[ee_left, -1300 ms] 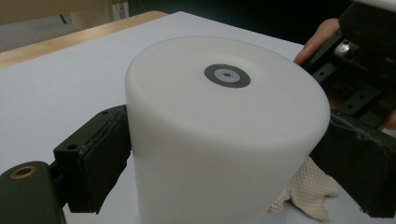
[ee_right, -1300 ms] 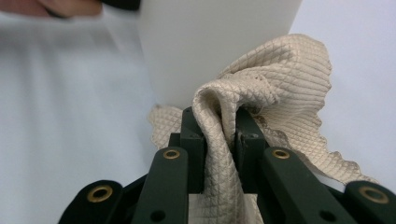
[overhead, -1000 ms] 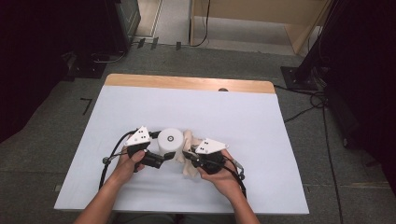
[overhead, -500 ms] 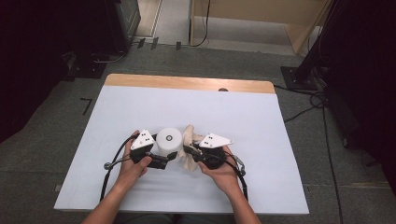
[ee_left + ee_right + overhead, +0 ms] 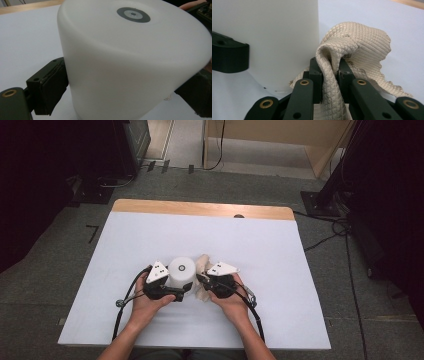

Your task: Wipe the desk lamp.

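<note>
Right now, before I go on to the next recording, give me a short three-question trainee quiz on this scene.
1. True or false: the right gripper is shut on the cloth.
2. What stands between the left gripper jaws: A a white cylinder, B a mug, C a book?
3. What covers the table?

Key: 1 true. 2 A. 3 A white sheet, with a wooden strip showing at the far edge.

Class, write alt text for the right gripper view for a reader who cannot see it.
The right gripper pinches a fold of beige quilted cloth between its black jaws. Beside it stands a white cylinder, with a jaw of the left gripper against its side, on a white table.
</note>
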The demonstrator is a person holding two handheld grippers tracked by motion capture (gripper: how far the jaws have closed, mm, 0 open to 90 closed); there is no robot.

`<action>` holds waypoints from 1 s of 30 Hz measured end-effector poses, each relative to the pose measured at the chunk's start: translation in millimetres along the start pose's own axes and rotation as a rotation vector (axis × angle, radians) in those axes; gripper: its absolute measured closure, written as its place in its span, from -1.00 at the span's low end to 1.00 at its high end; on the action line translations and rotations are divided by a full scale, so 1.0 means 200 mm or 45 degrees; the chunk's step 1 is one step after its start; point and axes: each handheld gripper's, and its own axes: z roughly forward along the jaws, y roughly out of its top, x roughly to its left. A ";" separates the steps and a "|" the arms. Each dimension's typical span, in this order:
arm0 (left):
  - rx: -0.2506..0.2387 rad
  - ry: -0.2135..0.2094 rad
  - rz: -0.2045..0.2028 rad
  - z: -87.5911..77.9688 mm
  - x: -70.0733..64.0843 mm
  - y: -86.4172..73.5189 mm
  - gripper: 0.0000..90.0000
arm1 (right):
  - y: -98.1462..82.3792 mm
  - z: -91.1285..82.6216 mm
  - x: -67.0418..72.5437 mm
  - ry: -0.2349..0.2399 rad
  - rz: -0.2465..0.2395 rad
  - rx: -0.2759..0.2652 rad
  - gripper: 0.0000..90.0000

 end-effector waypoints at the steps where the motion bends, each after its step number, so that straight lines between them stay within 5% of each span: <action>1: 0.004 -0.002 0.013 0.00 0.00 0.00 -0.86 | 0.00 -0.01 0.00 0.002 -0.002 -0.005 0.77; 6: 0.021 -0.063 0.087 -0.03 -0.02 0.00 -0.84 | -0.01 -0.05 0.04 0.009 -0.029 -0.004 0.78; 10: 0.004 -0.172 0.142 -0.07 0.00 -0.02 -0.83 | -0.03 -0.11 0.08 0.047 -0.040 -0.015 0.78; 14: -0.019 -0.283 0.247 -0.12 0.02 -0.06 -0.82 | -0.03 -0.18 0.12 0.143 -0.103 -0.003 0.77; 17: -0.011 -0.365 0.267 -0.15 0.05 -0.07 -0.82 | -0.03 -0.22 0.11 0.220 -0.094 0.011 0.73; 22: -0.028 -0.336 0.179 -0.16 0.07 -0.09 -0.83 | -0.10 -0.21 -0.02 0.136 -0.002 0.207 0.38; 26: 0.008 -0.294 0.176 -0.16 0.05 -0.10 -0.97 | -0.12 -0.27 -0.06 0.082 0.008 0.184 -0.08; 30: -0.013 -0.279 0.161 -0.18 0.04 -0.12 -0.98 | -0.07 -0.34 -0.08 0.041 -0.015 0.094 -0.08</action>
